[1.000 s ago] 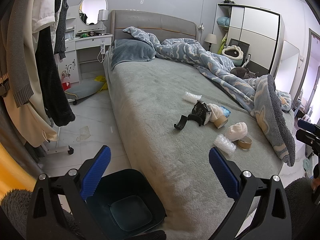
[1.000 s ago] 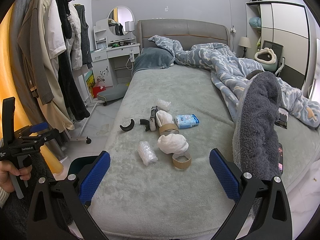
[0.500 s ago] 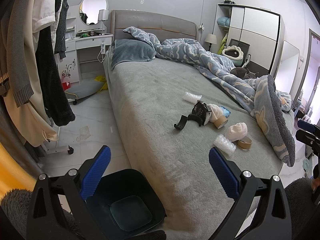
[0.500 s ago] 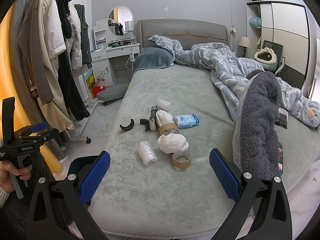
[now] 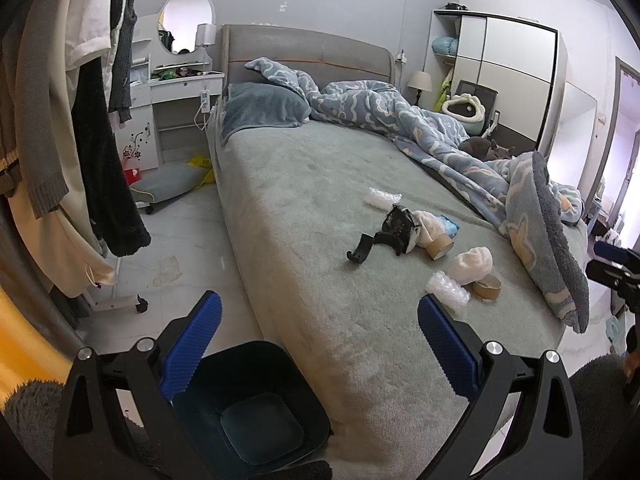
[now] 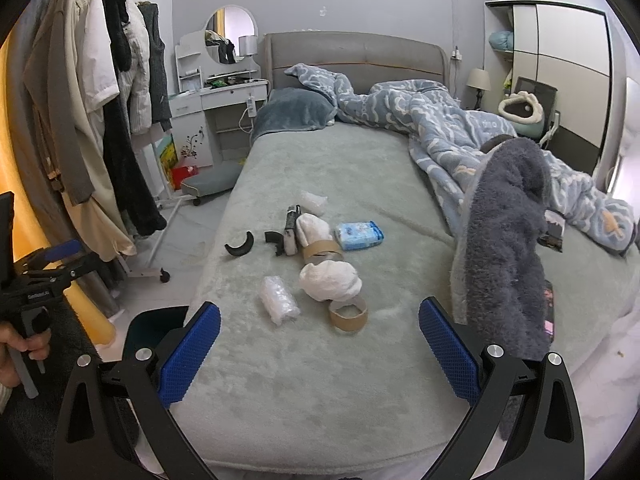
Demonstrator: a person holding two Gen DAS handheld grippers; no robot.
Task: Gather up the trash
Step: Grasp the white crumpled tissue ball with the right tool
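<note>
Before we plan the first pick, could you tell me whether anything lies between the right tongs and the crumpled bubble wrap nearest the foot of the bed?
Nothing visible does: only bare grey-green bedspread lies between the open right tongs and the crumpled clear bubble wrap.

the bed (image 6: pixel 360 380) wears a plain grey-green cover, with a blue duvet (image 6: pixel 432 120) in pale cloud swirls at two o'clock. the tissue pack (image 6: pixel 359 235) is light blue, the tape rolls (image 6: pixel 348 314) brown, the wads (image 6: pixel 330 280) white. gripper pads (image 6: pixel 190 354) are blue with a fine grid, and the bin (image 5: pixel 256 412) is dark teal.
</note>
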